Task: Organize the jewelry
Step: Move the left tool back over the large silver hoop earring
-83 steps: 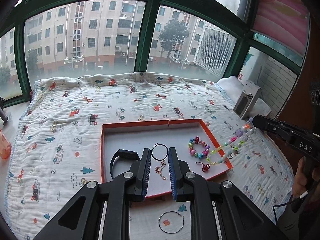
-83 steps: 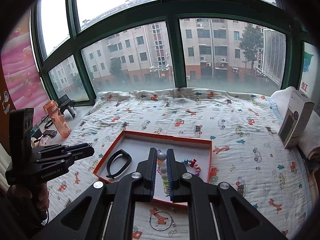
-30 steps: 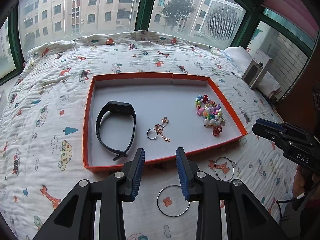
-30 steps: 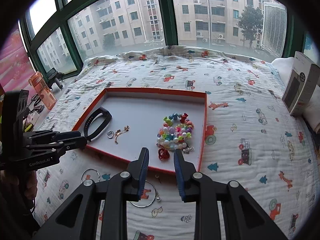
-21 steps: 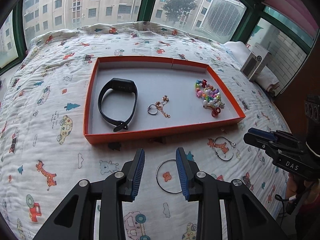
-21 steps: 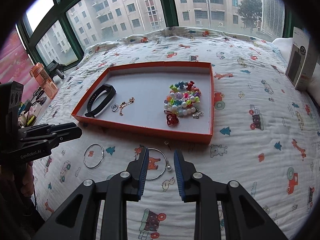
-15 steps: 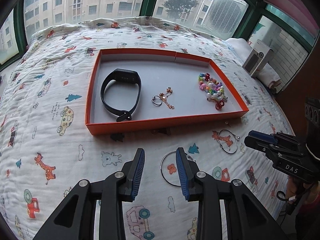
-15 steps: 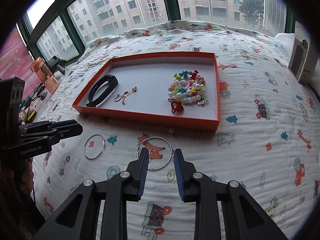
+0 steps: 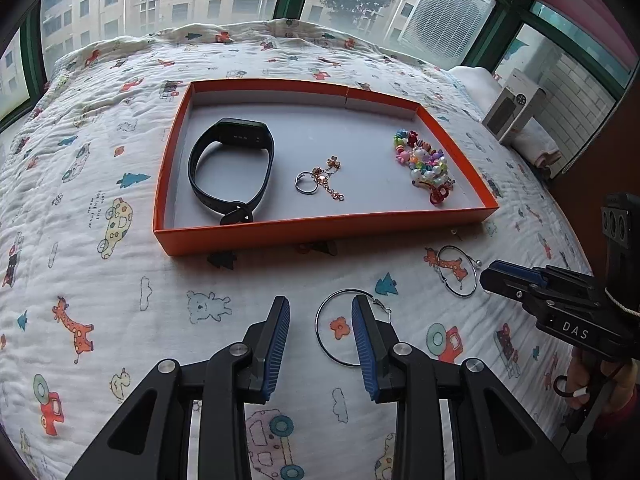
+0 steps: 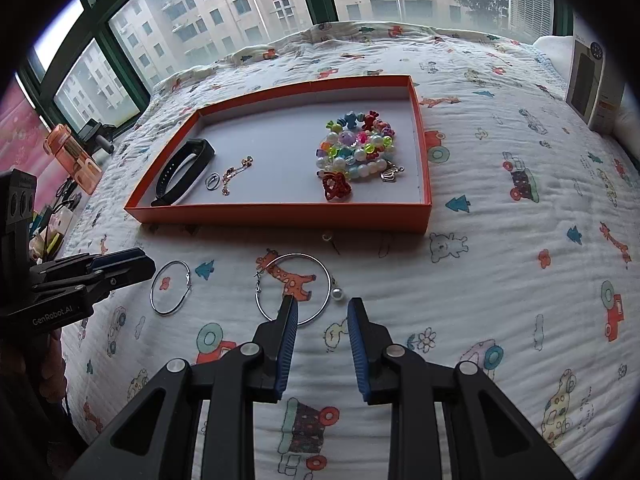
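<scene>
Two hoops on the quilt (image 9: 120, 288), outside the tray (image 9: 320, 229). Left claw (image 9: 320, 314) apart, astride plain hoop (image 9: 325, 334); right claw (image 10: 319, 311) apart over pearl hoop (image 10: 316, 260). We pinch wire squarely, lift gently.

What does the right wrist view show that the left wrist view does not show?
Only the right wrist view shows the orange bottle by the window and the small pearl beside one hoop. Only the left wrist view shows the air conditioner unit outside. Both show the orange tray with the black band and the bead bracelets, and two hoops on the blanket.
</scene>
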`<control>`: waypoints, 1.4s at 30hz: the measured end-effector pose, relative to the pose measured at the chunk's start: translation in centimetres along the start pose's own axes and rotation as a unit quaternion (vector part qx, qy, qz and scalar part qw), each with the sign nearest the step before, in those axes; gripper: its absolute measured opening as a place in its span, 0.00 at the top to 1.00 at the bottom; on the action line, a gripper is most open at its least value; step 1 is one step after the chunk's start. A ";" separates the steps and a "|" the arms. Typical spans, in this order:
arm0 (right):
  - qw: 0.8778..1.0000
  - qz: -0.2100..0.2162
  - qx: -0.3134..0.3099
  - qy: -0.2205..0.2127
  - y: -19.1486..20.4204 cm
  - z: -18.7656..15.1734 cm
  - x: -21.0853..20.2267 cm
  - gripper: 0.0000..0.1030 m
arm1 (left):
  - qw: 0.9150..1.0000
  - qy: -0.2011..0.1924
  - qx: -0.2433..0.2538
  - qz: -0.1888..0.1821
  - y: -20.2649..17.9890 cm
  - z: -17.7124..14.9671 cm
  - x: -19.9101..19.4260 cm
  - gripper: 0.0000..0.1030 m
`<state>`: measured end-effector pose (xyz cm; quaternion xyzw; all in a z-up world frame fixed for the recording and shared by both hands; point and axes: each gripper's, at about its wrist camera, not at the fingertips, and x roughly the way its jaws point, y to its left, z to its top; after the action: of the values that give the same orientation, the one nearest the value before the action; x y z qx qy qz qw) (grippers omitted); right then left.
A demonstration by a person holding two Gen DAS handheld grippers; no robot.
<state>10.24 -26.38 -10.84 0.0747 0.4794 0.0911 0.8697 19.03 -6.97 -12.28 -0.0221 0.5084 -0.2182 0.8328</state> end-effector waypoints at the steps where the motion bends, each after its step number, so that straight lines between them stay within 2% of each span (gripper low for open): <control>1: 1.000 0.003 -0.001 0.003 0.1 0.0 0.0 0.72 | 1.000 0.001 0.001 -0.002 0.0 0.0 0.1 0.66; 8: 1.000 0.018 -0.017 0.013 1.0 -0.3 0.8 0.72 | 1.000 0.012 0.009 -0.012 -0.3 -0.3 0.5 0.66; 13: 1.000 -0.002 -0.028 0.010 1.4 0.0 0.8 0.69 | 1.000 0.017 0.013 -0.022 -0.4 -0.6 0.6 0.65; 18: 1.000 0.002 -0.019 0.010 0.8 0.0 0.4 0.65 | 0.999 0.020 0.031 -0.029 -1.0 -0.9 0.7 0.50; 24: 1.000 -0.003 -0.025 0.006 0.5 0.0 0.2 0.63 | 0.998 0.021 0.051 -0.027 -2.0 -1.1 1.0 0.43; 34: 1.000 -0.005 -0.018 -0.015 -0.3 2.3 0.6 0.63 | 0.998 0.017 0.055 -0.019 -2.2 -0.9 1.3 0.43; 42: 1.000 0.002 -0.024 -0.012 -0.1 2.8 1.4 0.63 | 0.998 0.016 0.057 -0.020 -2.3 -0.8 1.5 0.43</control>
<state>13.33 -26.29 -10.50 0.0557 0.4664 0.1039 0.8767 18.18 -9.44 -13.29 0.0185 0.5076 -0.2635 0.8201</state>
